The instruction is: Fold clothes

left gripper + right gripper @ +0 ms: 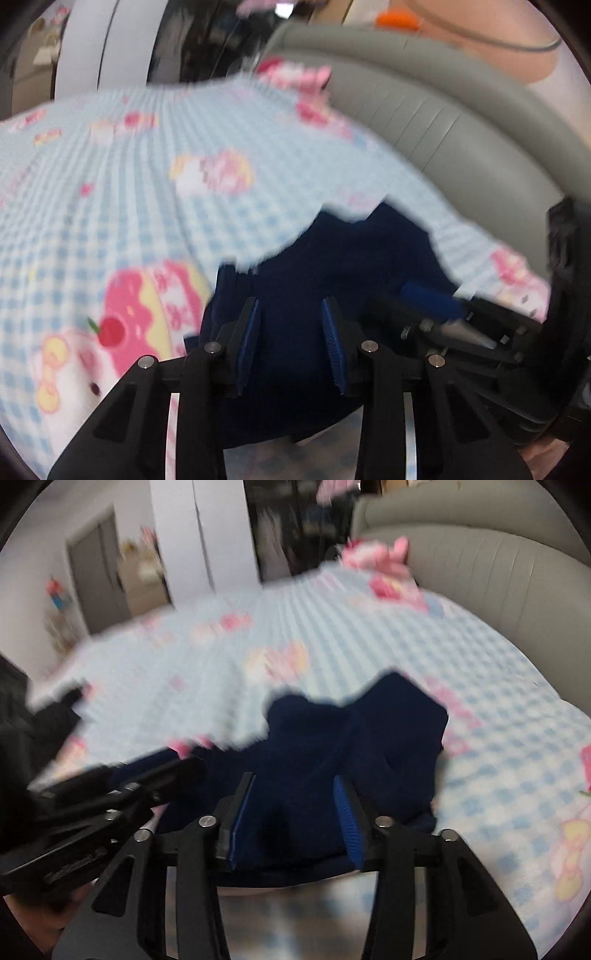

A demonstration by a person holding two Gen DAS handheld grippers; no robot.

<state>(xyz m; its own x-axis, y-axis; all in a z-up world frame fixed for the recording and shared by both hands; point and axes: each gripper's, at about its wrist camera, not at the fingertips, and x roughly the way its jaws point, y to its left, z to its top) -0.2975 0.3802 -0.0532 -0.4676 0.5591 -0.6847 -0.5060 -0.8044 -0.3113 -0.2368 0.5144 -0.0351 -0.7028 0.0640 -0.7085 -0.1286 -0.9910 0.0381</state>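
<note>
A dark navy garment (332, 258) lies bunched on a bed sheet (129, 203) of light blue check with pink cartoon prints. My left gripper (291, 306) is low over the garment's near part. Its jaws stand apart with both blue pad faces bare and navy cloth showing in the gap. My right gripper (424, 306) comes in from the right, close beside it. In the right wrist view the garment (388, 738) rises in two folded humps. My right gripper (293, 781) hovers at the near edge, jaws apart, with cloth between but not pinched. My left gripper (166, 768) lies at the left, blurred.
A grey padded headboard (443, 129) curves along the far right of the bed (480, 554). Pink printed cloth (384, 561) is heaped at the bed's far corner. Beyond are a white wall, a dark doorway and a grey door (99, 572). Part of a hand (37, 915) shows at the lower left.
</note>
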